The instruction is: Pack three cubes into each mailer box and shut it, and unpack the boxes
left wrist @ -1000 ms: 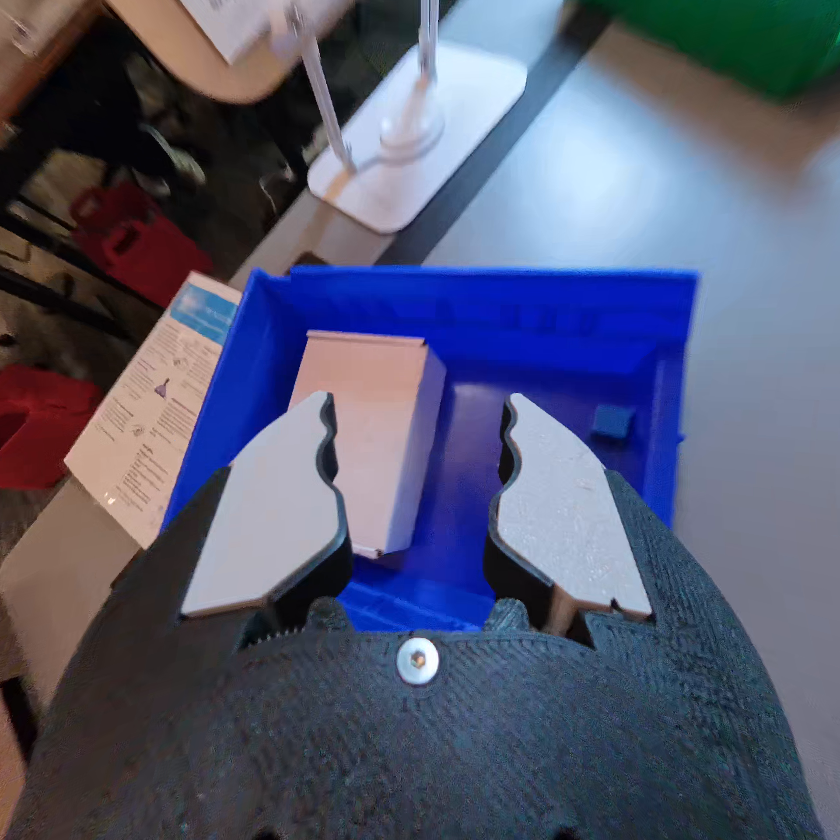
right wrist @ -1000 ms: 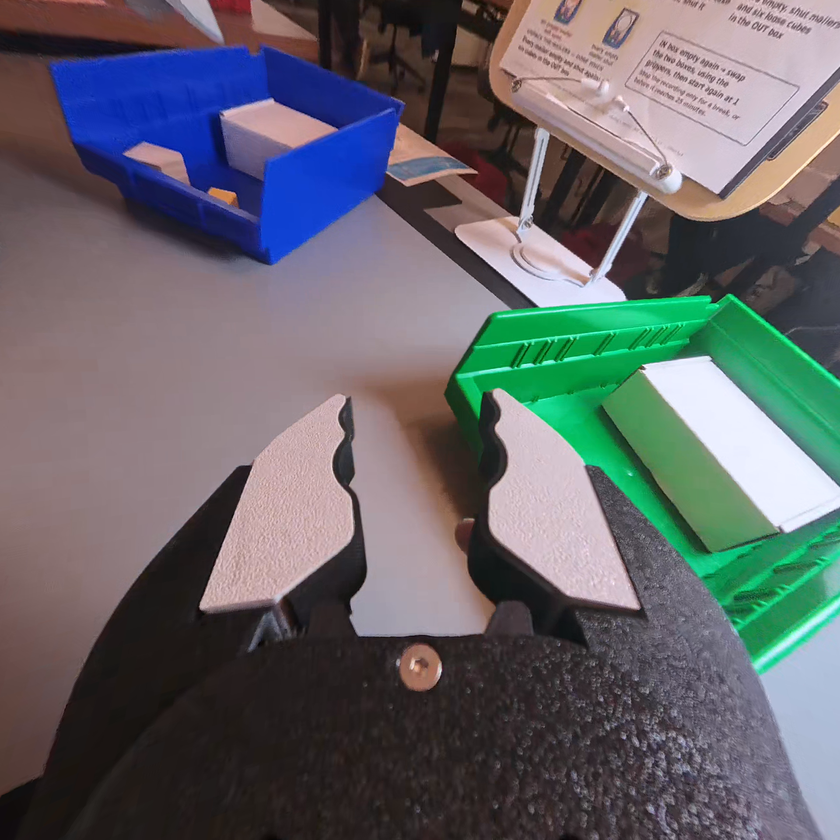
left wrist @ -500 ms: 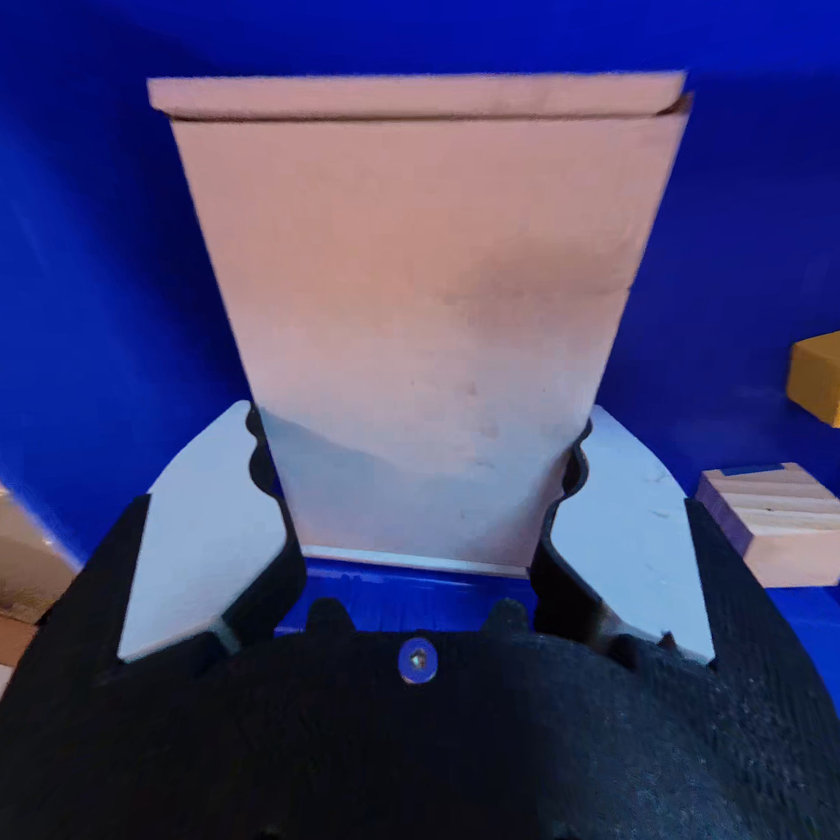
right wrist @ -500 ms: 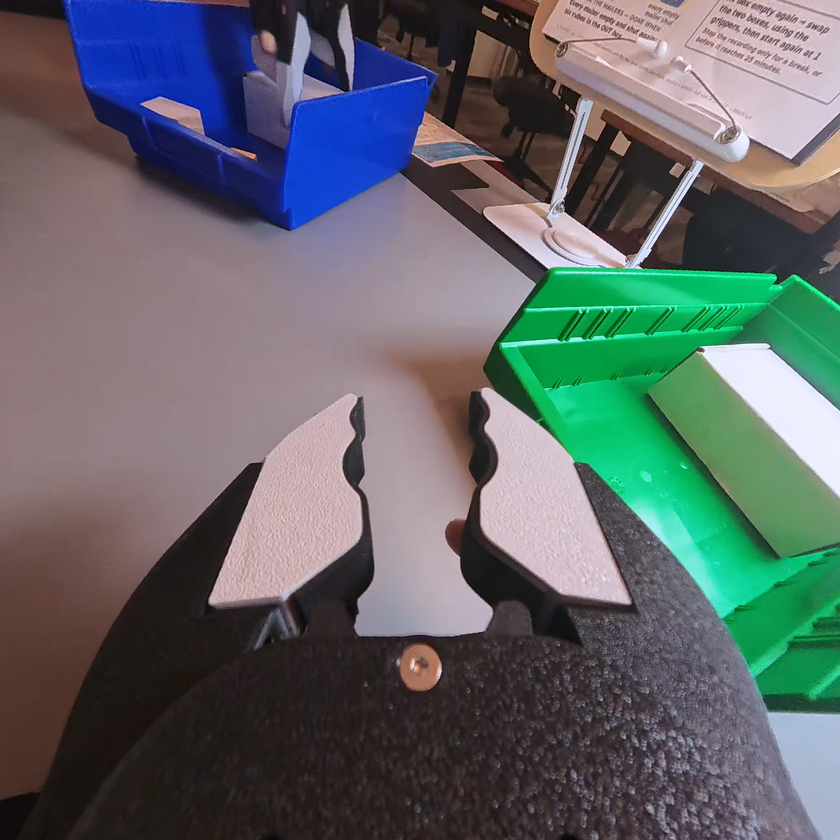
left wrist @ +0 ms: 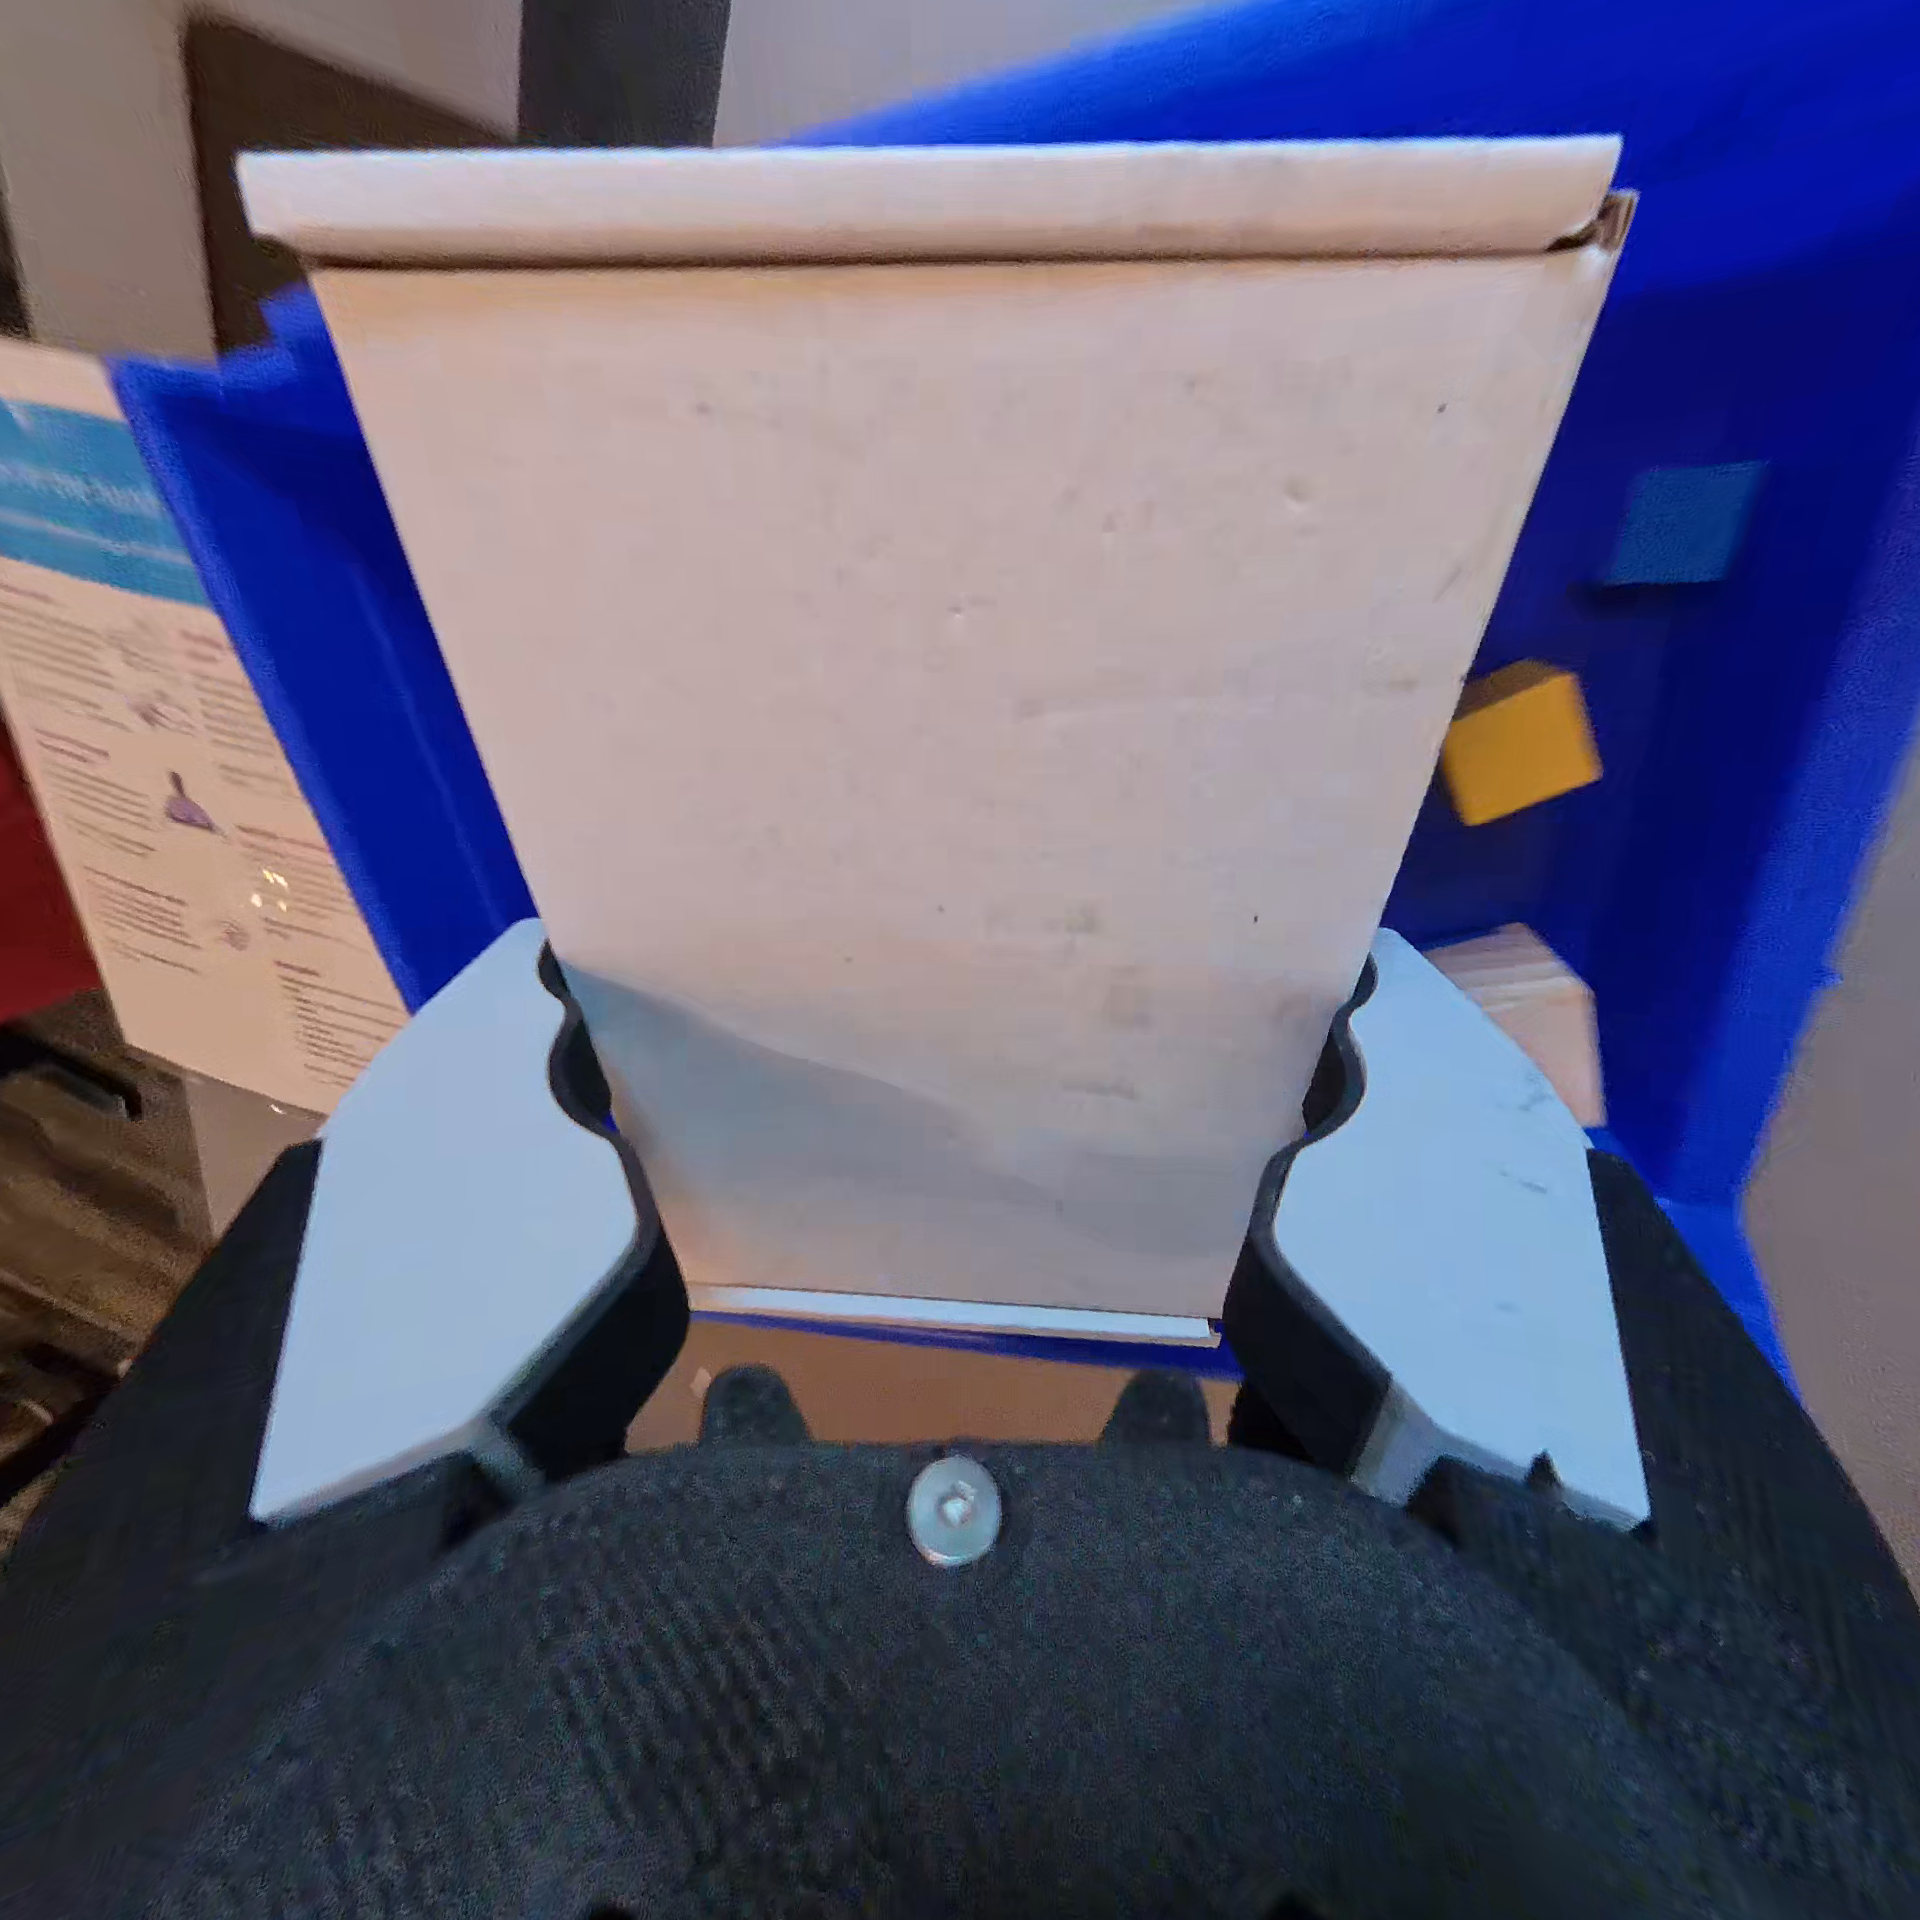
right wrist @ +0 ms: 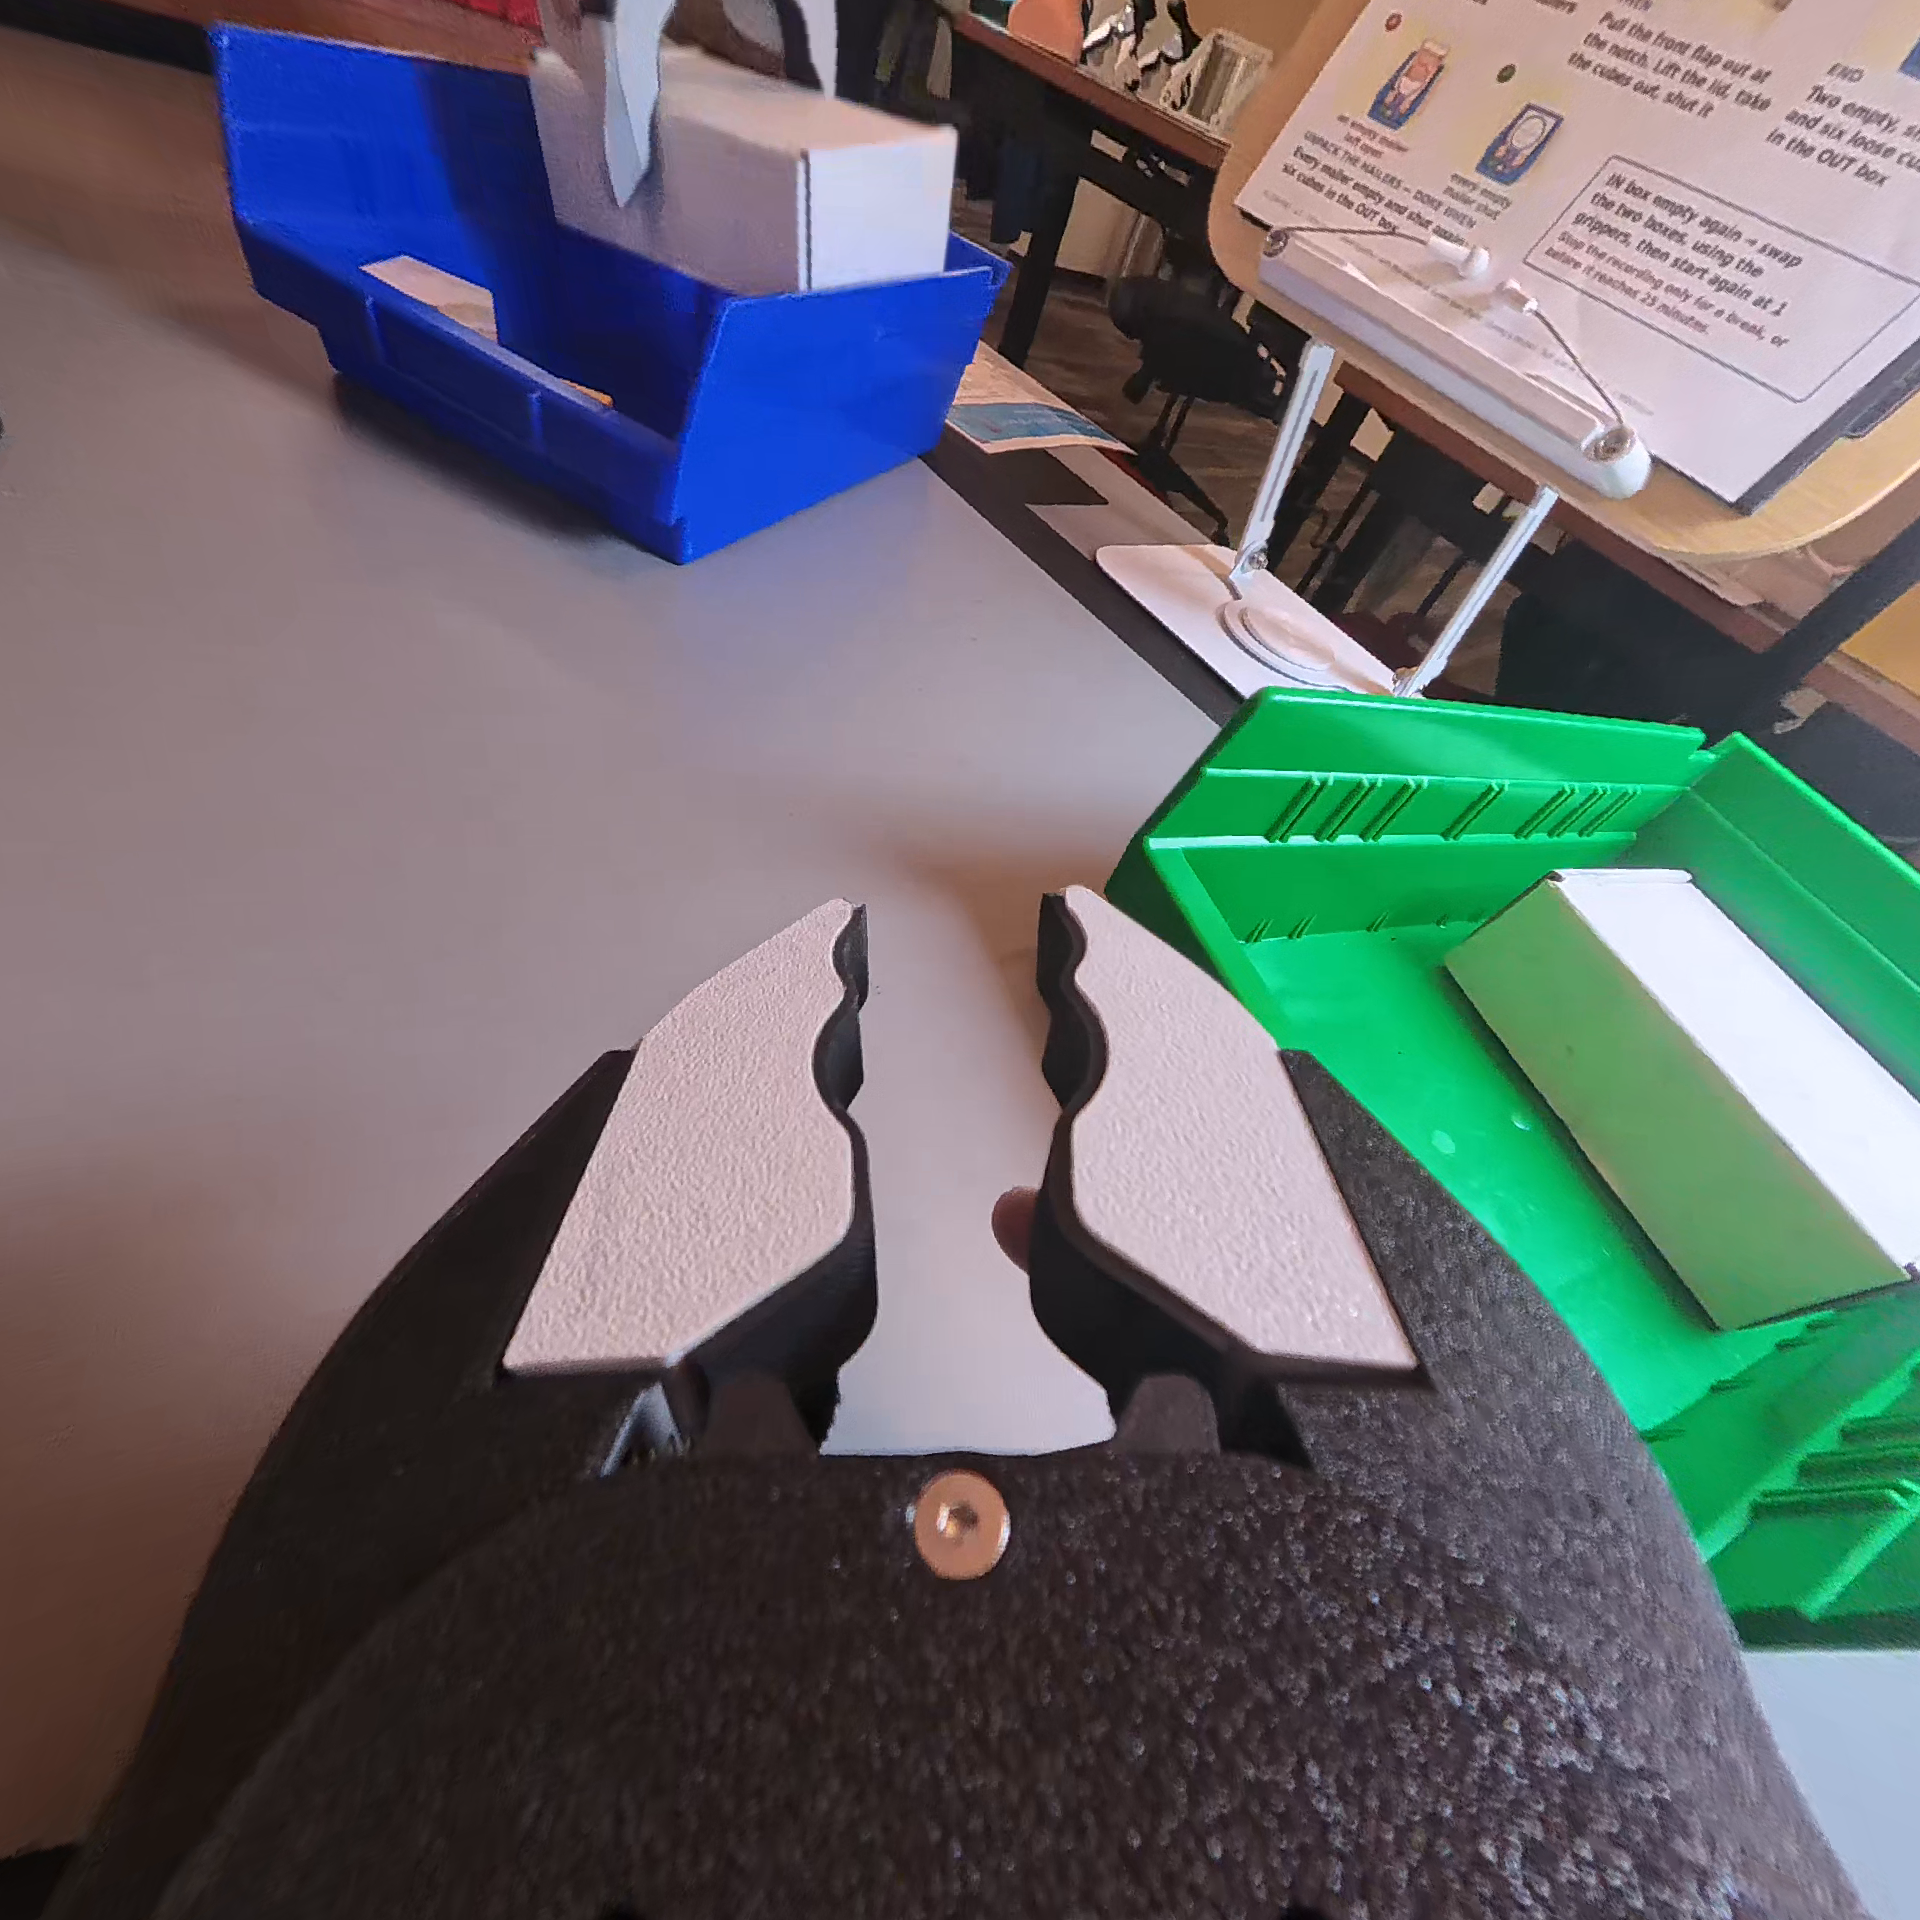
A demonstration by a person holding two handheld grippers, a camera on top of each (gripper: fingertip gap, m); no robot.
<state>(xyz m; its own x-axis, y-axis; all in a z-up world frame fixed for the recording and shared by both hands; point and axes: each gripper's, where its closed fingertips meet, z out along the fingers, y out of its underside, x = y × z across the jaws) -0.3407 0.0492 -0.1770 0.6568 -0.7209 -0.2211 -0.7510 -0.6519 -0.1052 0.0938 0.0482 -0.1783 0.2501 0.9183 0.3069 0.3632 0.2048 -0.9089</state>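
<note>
Now left gripper (left wrist: 951,1049) clamps mailer box (left wrist: 935,675) — right gripper (right wrist: 954,940) parted.

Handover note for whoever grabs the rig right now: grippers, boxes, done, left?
Left gripper: shut on a closed white mailer box, held above the blue bin.
Right gripper: open, empty, over the grey table beside the green bin.
Blue bin has loose cubes: yellow cube, blue cube, a wooden cube.
Second closed mailer box lies in the green bin.
Left: whether either box is packed cannot be seen; check first.
</note>
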